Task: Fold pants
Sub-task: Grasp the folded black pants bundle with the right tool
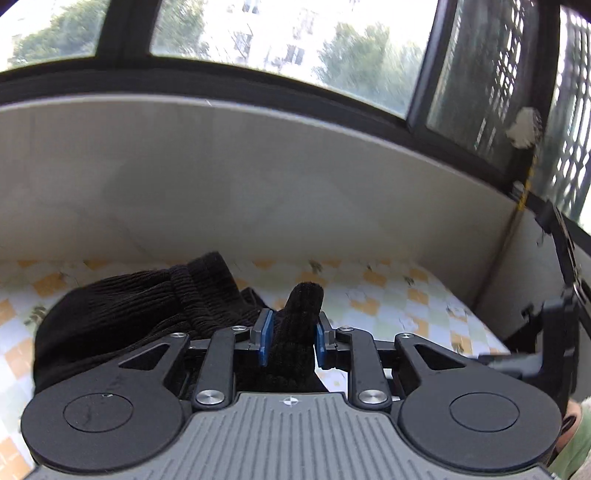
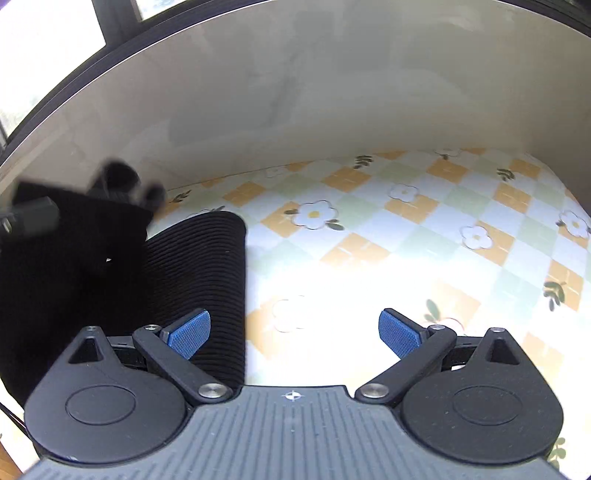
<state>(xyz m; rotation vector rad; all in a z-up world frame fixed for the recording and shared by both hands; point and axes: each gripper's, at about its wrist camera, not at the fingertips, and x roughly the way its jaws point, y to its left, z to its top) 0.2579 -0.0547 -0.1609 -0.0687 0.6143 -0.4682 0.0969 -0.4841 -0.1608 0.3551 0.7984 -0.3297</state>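
Covering the whole work surface, a tablecloth (image 2: 369, 229) with orange, pale green and white squares and small white flowers lies under both of your tools. On its far side a plain grey-white wall panel (image 1: 258, 177) stands up, and above this panel a window (image 1: 258, 33) in a dark frame shows trees and a pale building outside. At the far right of the left wrist view there is a black grille (image 1: 569, 110), and a small white scrap is stuck on the frame beside it.

The black ribbed pants (image 1: 122, 314) lie in a bundle on the left part of the cloth. Your left gripper (image 1: 291, 339) has its blue pads closed onto a fold of these pants, and a tip of the fabric stands up between the pads and points to the far side. Your right gripper (image 2: 293, 334) stands wide open with nothing between its blue pads; its left finger is above a smooth ribbed edge of the pants (image 2: 207, 280), but I cannot tell if it touches, and its right finger is over bare cloth. The dark blurred shape at the left of the right wrist view is the other tool above the pants.

I see no container and no writing that can be read; each tool body carries only a small round cross mark.
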